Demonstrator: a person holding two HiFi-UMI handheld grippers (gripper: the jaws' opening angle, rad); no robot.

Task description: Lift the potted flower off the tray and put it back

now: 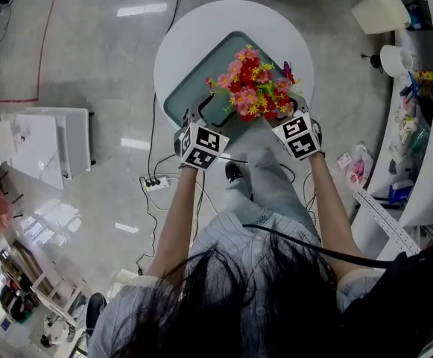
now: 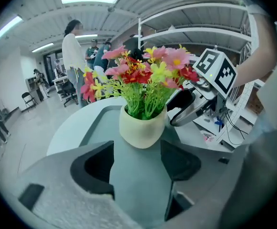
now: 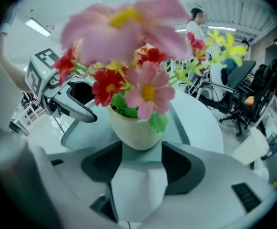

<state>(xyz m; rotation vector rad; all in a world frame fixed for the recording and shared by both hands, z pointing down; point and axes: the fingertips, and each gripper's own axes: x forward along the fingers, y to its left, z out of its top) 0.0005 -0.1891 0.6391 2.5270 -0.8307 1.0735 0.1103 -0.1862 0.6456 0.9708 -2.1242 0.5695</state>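
A cream pot of red, pink and yellow artificial flowers [image 1: 255, 89] stands on a grey-green tray [image 1: 194, 77] on a round white table [image 1: 179, 43]. My left gripper [image 1: 203, 121] is at the pot's left and my right gripper [image 1: 294, 116] at its right, both at the table's near edge. In the left gripper view the pot [image 2: 142, 126] sits just beyond the open left gripper [image 2: 137, 157], and the right gripper [image 2: 191, 105] shows past it. In the right gripper view the pot [image 3: 136, 127] sits at the mouth of the open right gripper [image 3: 141, 152], blossoms blurred up close.
A white cabinet [image 1: 46, 144] stands on the floor at left, with a power strip and cables [image 1: 156, 183] below the table. Shelves with clutter [image 1: 417, 88] curve along the right. People [image 2: 74, 56] and office chairs [image 3: 245, 99] are in the background.
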